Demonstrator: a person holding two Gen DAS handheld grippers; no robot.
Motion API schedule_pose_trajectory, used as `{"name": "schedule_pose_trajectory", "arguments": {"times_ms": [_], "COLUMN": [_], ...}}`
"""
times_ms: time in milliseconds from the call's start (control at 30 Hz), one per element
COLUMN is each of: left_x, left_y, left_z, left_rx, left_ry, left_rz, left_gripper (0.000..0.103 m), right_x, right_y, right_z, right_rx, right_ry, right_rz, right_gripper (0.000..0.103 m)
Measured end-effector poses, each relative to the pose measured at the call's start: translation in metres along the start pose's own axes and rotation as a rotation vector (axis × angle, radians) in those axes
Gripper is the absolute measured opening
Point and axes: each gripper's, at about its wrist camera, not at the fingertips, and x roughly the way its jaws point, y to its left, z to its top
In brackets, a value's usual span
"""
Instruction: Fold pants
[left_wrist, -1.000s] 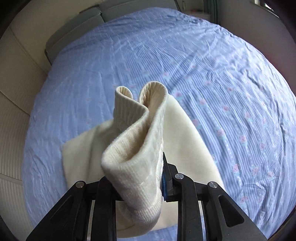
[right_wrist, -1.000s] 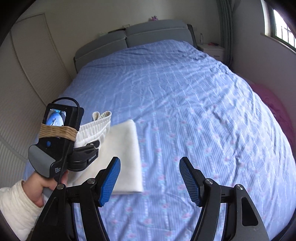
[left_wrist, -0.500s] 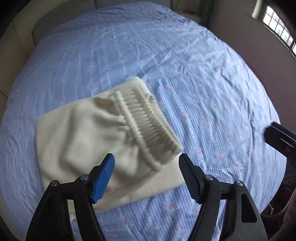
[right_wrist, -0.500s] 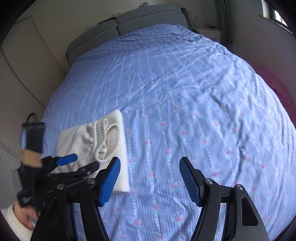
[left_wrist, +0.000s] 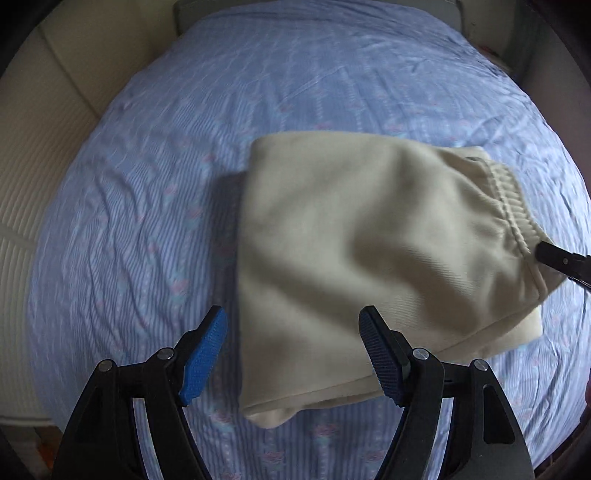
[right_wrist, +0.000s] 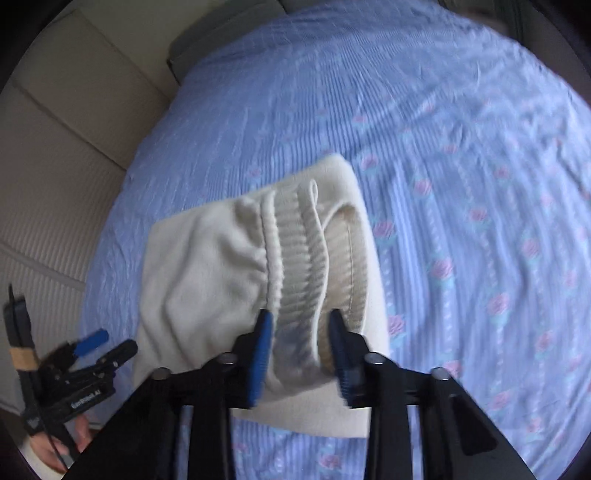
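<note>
Fingers of the right tool (right_wrist: 301, 354) straddle the ribbed waistband (right_wrist: 301, 254) of the cream sweatpants (right_wrist: 207, 280), blue pads (right_wrist: 260, 354) on either side of the gathered elastic at the garment's near end; the gap is narrow, but motion blur hides whether the pads actually press the cloth, so I cannot tell if it is gripping. From this camera the folded pants spread from the tool toward 11 o'clock, with the waistband running toward 12 and a loop of drawstring (right_wrist: 314, 192) at its far end. The left tool (right_wrist: 92, 354) shows at 8 o'clock, beside the garment's edge.

In the left wrist view the left tool (left_wrist: 291, 354) hangs wide apart and holds nothing, its right pad over the near edge of the sweatpants (left_wrist: 351, 258) and its left pad over the sheet. The folded bundle fills the view from centre toward 3 o'clock, where the waistband (left_wrist: 509, 206) meets a black tip of the right tool (left_wrist: 561, 262).

All of it lies on a bed under a blue striped sheet with small pink roses (left_wrist: 155, 177); a grey headboard (right_wrist: 192, 51) sits at 12 o'clock.
</note>
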Motion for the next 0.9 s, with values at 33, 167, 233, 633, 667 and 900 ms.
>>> {"name": "schedule_pose_trajectory", "arguments": {"times_ms": [33, 167, 233, 633, 667, 900], "left_x": [0.005, 0.010, 0.015, 0.007, 0.002, -0.030], "left_y": [0.002, 0.009, 0.007, 0.003, 0.003, 0.001], "left_z": [0.000, -0.007, -0.008, -0.011, -0.013, -0.022], "left_rx": [-0.010, -0.026, -0.029, -0.012, -0.007, 0.022], "left_ry": [0.009, 0.022, 0.029, 0.026, 0.013, -0.085], "left_rz": [-0.009, -0.030, -0.041, -0.049, -0.046, -0.046], "left_gripper": [0.073, 0.073, 0.073, 0.073, 0.073, 0.080], "right_x": [-0.001, -0.024, -0.024, -0.012, -0.022, -0.037], "right_y": [-0.004, -0.002, -0.010, -0.037, -0.039, -0.024], "right_z": [-0.002, -0.011, -0.019, -0.041, -0.045, -0.089], "right_rx": [0.024, -0.014, -0.012, 0.073, 0.083, 0.191], "right_ry": [-0.006, -0.052, -0.038, -0.028, -0.055, -0.119], "right_rz": [0.014, 0.026, -0.010, -0.235, -0.244, -0.055], "right_gripper": [0.013, 0.008, 0.008, 0.063, 0.067, 0.085]}}
